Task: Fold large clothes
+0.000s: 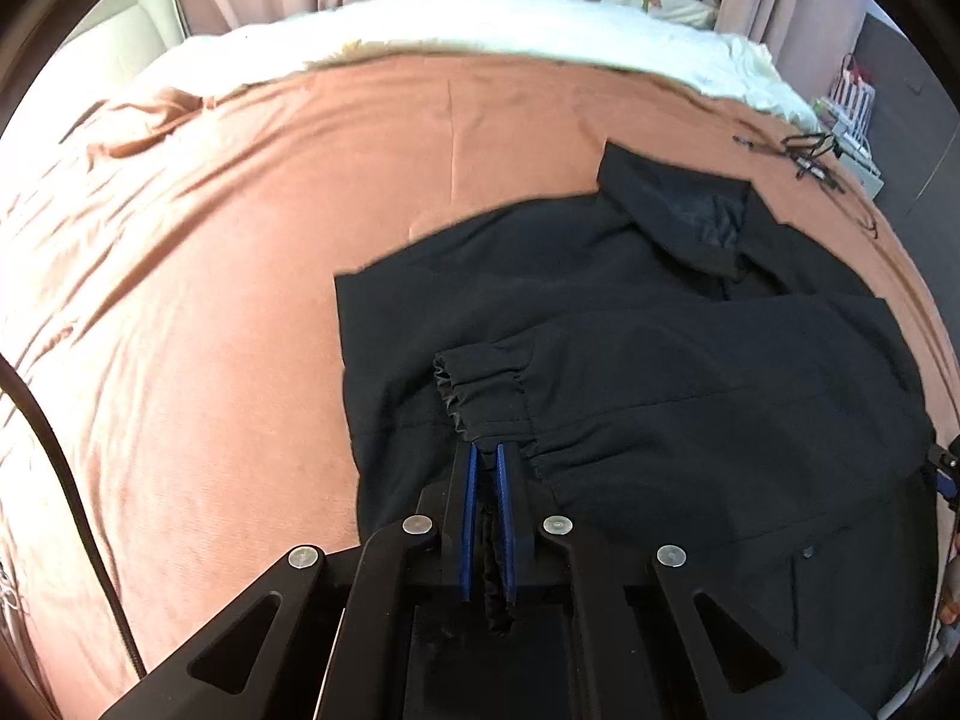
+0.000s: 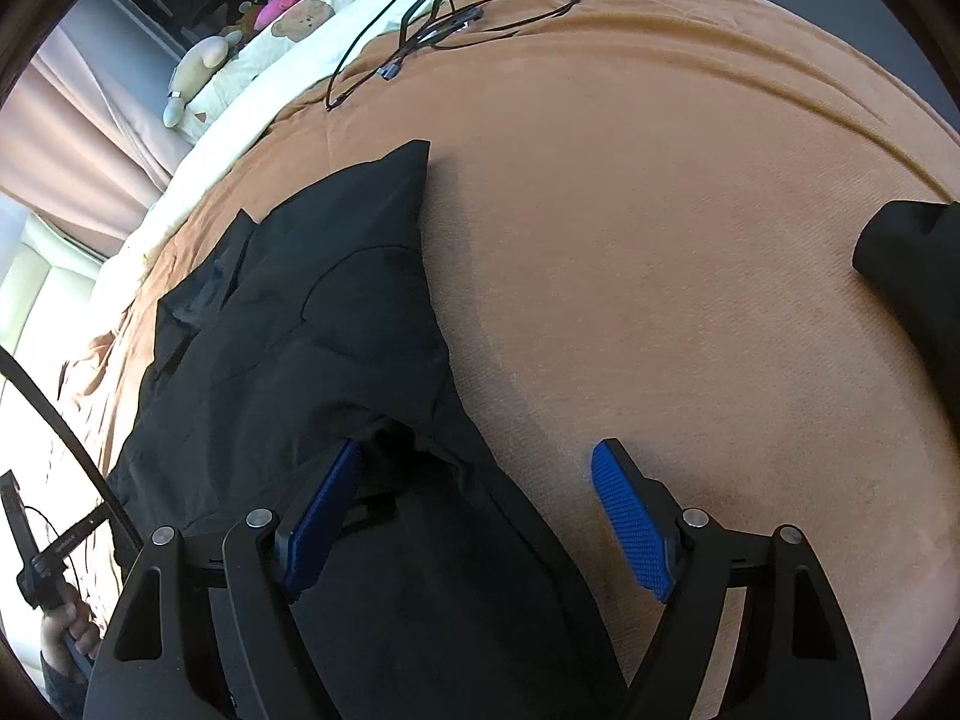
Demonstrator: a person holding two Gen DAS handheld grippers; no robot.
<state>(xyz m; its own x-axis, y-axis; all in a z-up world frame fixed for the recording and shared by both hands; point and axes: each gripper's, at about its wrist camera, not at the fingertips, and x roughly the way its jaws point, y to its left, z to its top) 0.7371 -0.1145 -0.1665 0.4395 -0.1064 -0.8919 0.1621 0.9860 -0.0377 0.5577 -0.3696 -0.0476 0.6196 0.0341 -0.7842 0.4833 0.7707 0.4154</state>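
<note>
Rust-orange bedding (image 1: pixel 228 252) covers a wide bed and serves as the folding surface, with a white duvet (image 1: pixel 492 24) and patterned pillows bunched at the far end. On it lies the black jacket (image 1: pixel 630 324), spread flat toward the right side in the left wrist view, collar (image 1: pixel 678 210) away from the camera and one sleeve already laid across the body, so its gathered cuff (image 1: pixel 480 384) sits near the lower hem.

At that hem the left gripper (image 1: pixel 487 456) has its blue pads nearly together with a ridge of dark cloth running up between them: it is pinching the fabric close to the cuff, probably to lift this edge for the next fold.

On the other side, the right gripper (image 2: pixel 477 462) stands wide apart and holds nothing; its left pad (image 2: pixel 327 510) rests over the jacket's edge while the other hangs above bare bedding, seemingly straddling the border before taking a matching hold.

Further out, a black cable (image 2: pixel 444 18) lies coiled on the bedding, well apart from the garment. Another dark piece of cloth (image 2: pixel 900 264) shows at the right edge; what it belongs to cannot be told.
</note>
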